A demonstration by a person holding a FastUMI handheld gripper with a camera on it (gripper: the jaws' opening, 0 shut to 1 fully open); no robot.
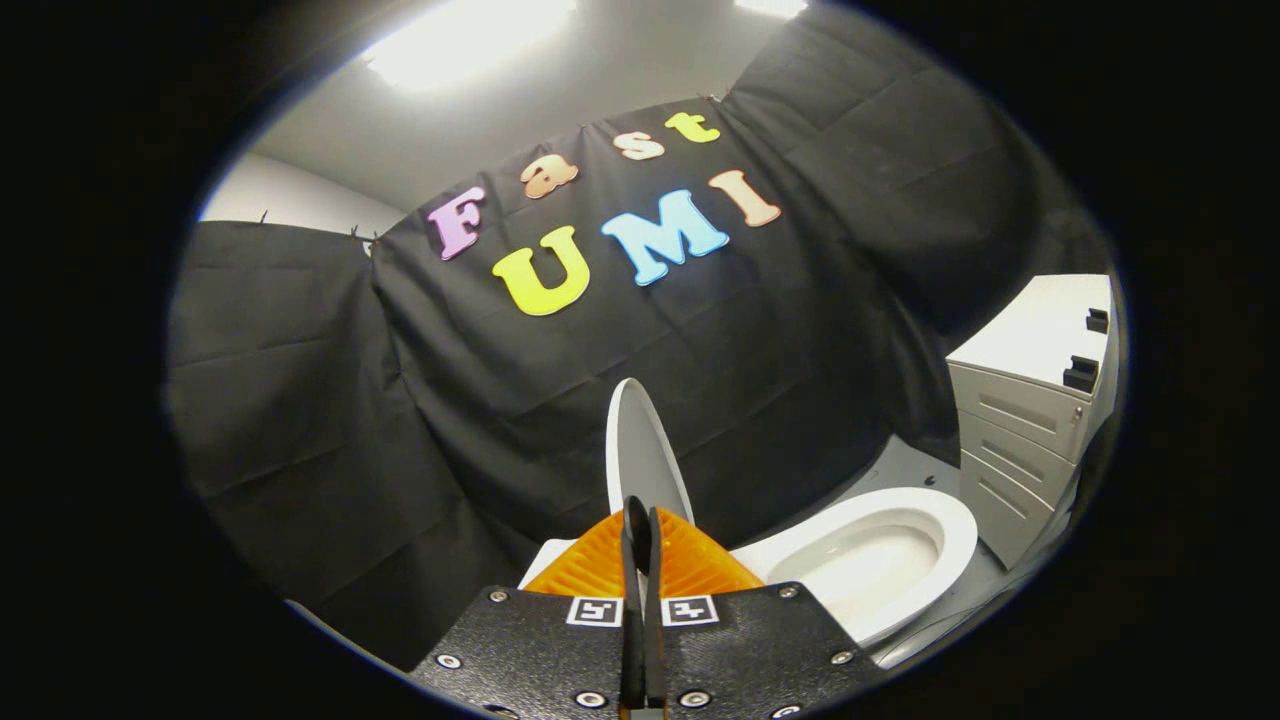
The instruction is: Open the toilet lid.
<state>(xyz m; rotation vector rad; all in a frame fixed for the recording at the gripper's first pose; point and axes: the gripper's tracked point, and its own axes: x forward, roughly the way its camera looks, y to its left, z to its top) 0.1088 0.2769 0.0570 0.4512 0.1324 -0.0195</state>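
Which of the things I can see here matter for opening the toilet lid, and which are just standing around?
Part of the job:
- toilet lid, standing raised just beyond the fingers
- toilet bowl, open, beside the lid
- gripper, fingers closed together with nothing between them

Just standing around:
- drawer cabinet, beyond the bowl
- two small dark clips on the cabinet top

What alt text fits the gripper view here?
The toilet lid stands raised, edge-on, just beyond the gripper, whose jaws are closed together with nothing between them. Beside it the white toilet seat rings the open bowl, with a white drawer cabinet further off against the black cloth wall.
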